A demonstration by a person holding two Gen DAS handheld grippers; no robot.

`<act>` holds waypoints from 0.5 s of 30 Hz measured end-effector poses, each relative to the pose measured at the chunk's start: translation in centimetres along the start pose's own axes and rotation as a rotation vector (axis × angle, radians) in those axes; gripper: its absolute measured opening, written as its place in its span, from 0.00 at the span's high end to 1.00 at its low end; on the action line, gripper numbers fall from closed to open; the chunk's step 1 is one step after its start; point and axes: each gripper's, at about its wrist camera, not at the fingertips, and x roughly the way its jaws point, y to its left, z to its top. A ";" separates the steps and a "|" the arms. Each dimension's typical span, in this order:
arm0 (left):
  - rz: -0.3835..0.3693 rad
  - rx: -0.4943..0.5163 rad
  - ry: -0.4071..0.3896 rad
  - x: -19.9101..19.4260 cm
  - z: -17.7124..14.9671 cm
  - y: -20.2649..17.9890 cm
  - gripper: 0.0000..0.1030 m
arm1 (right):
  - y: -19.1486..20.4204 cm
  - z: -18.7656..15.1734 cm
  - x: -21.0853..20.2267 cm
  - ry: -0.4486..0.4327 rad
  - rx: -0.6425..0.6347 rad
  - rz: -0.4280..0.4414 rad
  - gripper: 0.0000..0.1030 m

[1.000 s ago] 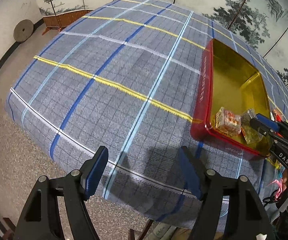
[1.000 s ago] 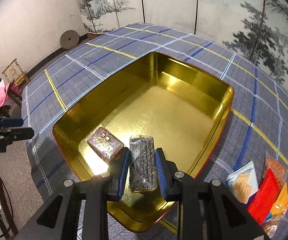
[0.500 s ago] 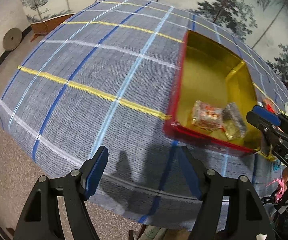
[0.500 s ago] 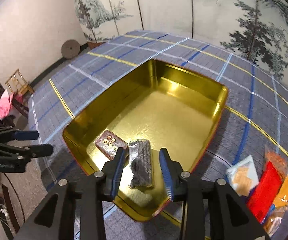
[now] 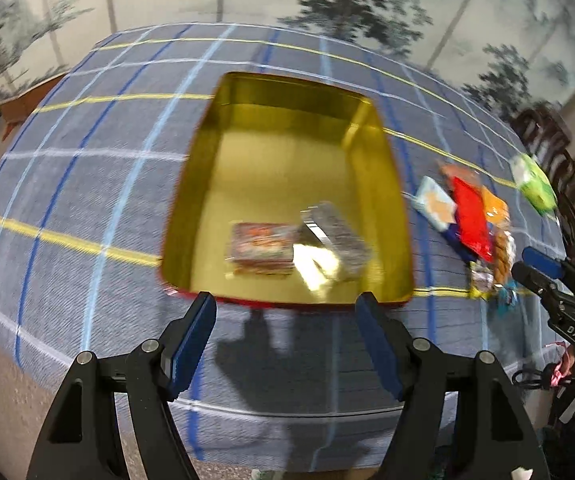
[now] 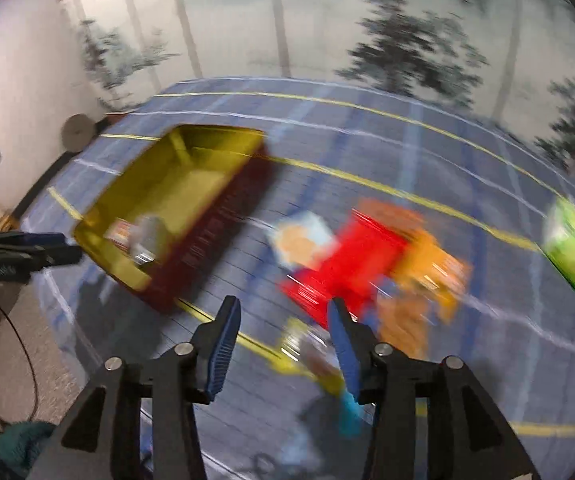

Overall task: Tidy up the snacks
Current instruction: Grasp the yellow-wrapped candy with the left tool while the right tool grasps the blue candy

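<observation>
Gold tin [image 5: 287, 168] sits mid-frame holding two packets [image 5: 263, 248]; more snacks [image 5: 471, 216] lie at its right. Left gripper [image 5: 287, 312] gapes empty. Right gripper [image 6: 283, 324], jaws just opening, holds nothing.

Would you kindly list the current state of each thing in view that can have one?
Tin: open, no lid on it, two snack packs lying inside.
Snack packs in tin: loose on its floor near the front wall.
Pile of snacks: on the cloth beside the tin, not yet sorted.
Green pack: lying apart from the pile.
Left gripper: open, empty.
Right gripper: open, jaws just been opening, nothing between them.
</observation>
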 end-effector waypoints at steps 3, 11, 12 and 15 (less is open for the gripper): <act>-0.007 0.036 0.001 0.3 0.6 -1.6 0.34 | -2.5 -1.9 0.0 0.027 0.069 -0.026 0.54; -0.035 0.127 0.012 1.0 1.7 -6.0 0.32 | -6.1 -4.6 2.2 0.100 0.235 0.043 0.54; -0.038 0.135 0.016 1.2 1.8 -6.6 0.32 | -6.1 -4.6 2.5 0.107 0.234 0.043 0.54; -0.051 0.159 0.032 1.7 1.7 -8.0 0.32 | -5.8 -4.8 3.1 0.115 0.203 0.014 0.54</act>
